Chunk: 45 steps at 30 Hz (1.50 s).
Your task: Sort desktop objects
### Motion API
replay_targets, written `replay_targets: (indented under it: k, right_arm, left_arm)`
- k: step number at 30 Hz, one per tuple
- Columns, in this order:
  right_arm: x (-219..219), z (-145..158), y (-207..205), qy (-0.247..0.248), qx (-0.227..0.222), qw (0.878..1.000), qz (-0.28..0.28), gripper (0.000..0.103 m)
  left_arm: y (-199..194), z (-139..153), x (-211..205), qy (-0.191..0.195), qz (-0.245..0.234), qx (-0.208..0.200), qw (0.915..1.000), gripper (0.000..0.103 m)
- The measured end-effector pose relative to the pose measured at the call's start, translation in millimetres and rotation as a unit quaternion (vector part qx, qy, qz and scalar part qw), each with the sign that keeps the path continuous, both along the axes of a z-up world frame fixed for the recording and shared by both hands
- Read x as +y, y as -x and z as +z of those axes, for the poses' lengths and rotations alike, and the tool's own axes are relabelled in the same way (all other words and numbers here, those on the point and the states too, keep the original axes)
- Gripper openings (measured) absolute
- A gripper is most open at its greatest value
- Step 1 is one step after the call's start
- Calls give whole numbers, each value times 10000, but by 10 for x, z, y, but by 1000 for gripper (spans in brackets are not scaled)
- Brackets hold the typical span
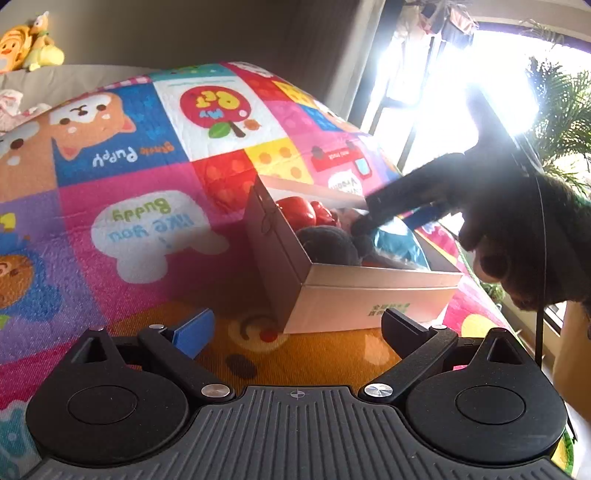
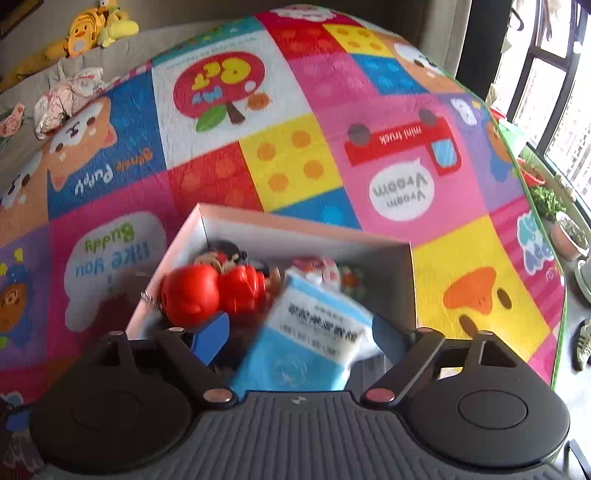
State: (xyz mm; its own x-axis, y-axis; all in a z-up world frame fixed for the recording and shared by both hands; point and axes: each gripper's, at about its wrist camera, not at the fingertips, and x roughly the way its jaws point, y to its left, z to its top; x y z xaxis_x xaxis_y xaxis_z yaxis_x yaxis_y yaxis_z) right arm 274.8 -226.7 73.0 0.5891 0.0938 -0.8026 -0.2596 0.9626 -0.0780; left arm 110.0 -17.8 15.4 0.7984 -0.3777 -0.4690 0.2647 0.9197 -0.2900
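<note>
Currently one open cardboard box (image 2: 295,229) is being viewed just ahead of both tools, sitting on the mat. Inside it, two red round toys (image 2: 188,291) are being seen ahead of the right gripper (image 2: 301,328), toward its left finger, with one grey soft item (image 1: 325,240) and some small blurred bits that cannot be counted. One blue packet (image 2: 306,332) is being framed between the right gripper's fingers over the box. The jaws are being held apart, with a gap at the left pad, so no pinch. The left gripper (image 1: 297,321) is being held spread wide, with nothing between, just short of the box corner. A colourful cartoon play mat (image 2: 295,158) is being used as the surface. Yellow plush toys (image 2: 96,26) are being seen far ahead to the left, and a window (image 2: 554,92) and potted plants (image 2: 569,236) to the right.
</note>
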Motion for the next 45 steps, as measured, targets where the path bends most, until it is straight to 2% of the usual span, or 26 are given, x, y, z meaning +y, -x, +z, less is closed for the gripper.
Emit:
replay_targets:
  k: [2,4,5,7,10,11,14,16,19,22,23,27,31,37,42,45]
  right_arm:
    - [-16,-127,119,578,-60,9979,278,57]
    - [-23,-204,218,1158,-299,9918,448,58]
    - [-37,-182,264,1151,-352,9913,533,58]
    - [-53,-78,271,859,-277,9947,499,59]
    - [8,207,253,125,-556,9970,528,71]
    - [56,279,218,-97,-589,9967,542,72]
    - [193,331,0,-867,-255,9949,438,72]
    - [283,259,-157,-1179,41,9924,350,72]
    - [368,49,-363,-1300,429,9906,44,72]
    - [385,-132,-494,-1405,674,9876,-207,77]
    - [371,-200,-535,-1454,747,9861,-298,82]
    - [437,-222,-563,-1175,594,9912,109,82]
    - [427,-159,-494,-1192,572,9911,142,78]
    - [352,154,-300,-1181,54,9928,170,78]
    - [313,595,-74,-837,-958,9916,221,78]
    - [298,750,22,-637,-1373,9881,281,78]
  left_arm:
    - [2,2,-2,10,12,-6,10000,100]
    - [-4,-3,-9,8,15,6,10000,100]
    - [-7,-6,-14,3,12,16,10000,100]
    - [-14,-14,-20,-17,6,36,10000,100]
    - [-21,-24,-24,-26,0,55,10000,100]
    - [-22,-26,-23,-28,1,56,10000,100]
    - [-21,-28,-24,-22,2,58,10000,100]
    - [-20,-32,-16,-7,0,57,10000,100]
    - [-18,-35,2,31,29,71,10000,100]
    - [-22,-33,18,75,52,101,9999,100]
    - [-24,-34,17,78,47,112,9999,100]
    - [-17,-42,-7,26,7,131,9999,100]
    - [-10,-59,-18,-6,-31,159,9999,100]
    - [-12,-68,-34,-12,-83,191,9998,101]
    - [-7,-73,-37,-13,-80,191,9998,101]
    - [-6,-79,-43,-32,-80,200,9998,101]
